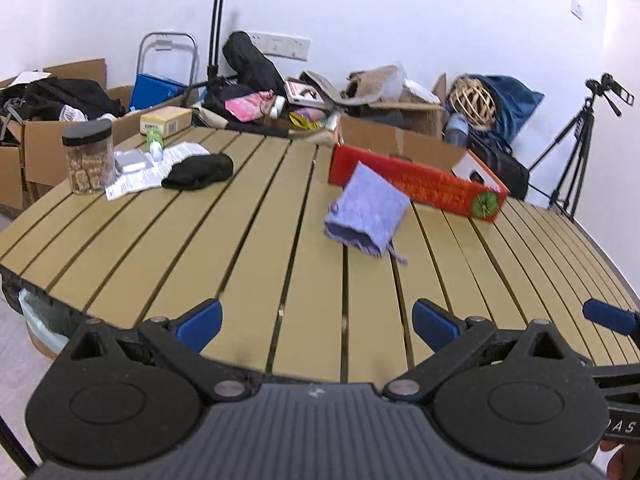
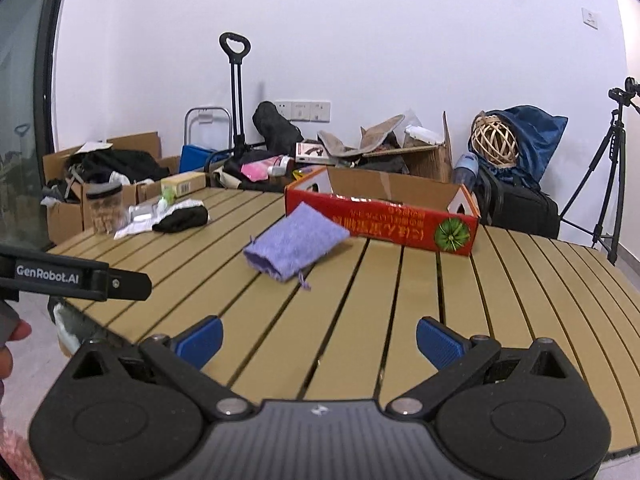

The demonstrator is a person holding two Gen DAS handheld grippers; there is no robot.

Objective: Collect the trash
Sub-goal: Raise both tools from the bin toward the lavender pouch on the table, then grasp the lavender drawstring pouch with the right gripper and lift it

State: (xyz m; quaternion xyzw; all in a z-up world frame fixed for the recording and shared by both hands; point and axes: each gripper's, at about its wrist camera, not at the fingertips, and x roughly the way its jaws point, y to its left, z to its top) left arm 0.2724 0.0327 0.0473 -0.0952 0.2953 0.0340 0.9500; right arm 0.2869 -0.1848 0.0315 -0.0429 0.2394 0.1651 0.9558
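A lilac drawstring pouch [image 1: 366, 211] [image 2: 298, 240] lies on the slatted tan table [image 1: 240, 240] [image 2: 400, 300], its far end resting against an open red cardboard box [image 1: 420, 184] [image 2: 384, 216]. My left gripper [image 1: 317, 326] hovers open over the near table edge, well short of the pouch, with nothing between its blue pads. Likewise open and empty, my right gripper [image 2: 319, 341] sits at the near edge, right of the left one. At the table's far left are a black cloth [image 1: 199, 172] [image 2: 182, 219], crumpled papers [image 1: 140, 176] [image 2: 136, 226] and a small green-capped bottle [image 1: 155, 145].
A black-lidded clear jar [image 1: 88, 158] [image 2: 105, 208] stands at the far left corner. Cardboard boxes [image 1: 36, 148] and bags crowd the floor behind the table, with a tripod [image 1: 576, 140] [image 2: 608, 184] at right. A bin with a pale liner [image 1: 36, 320] sits below the left edge.
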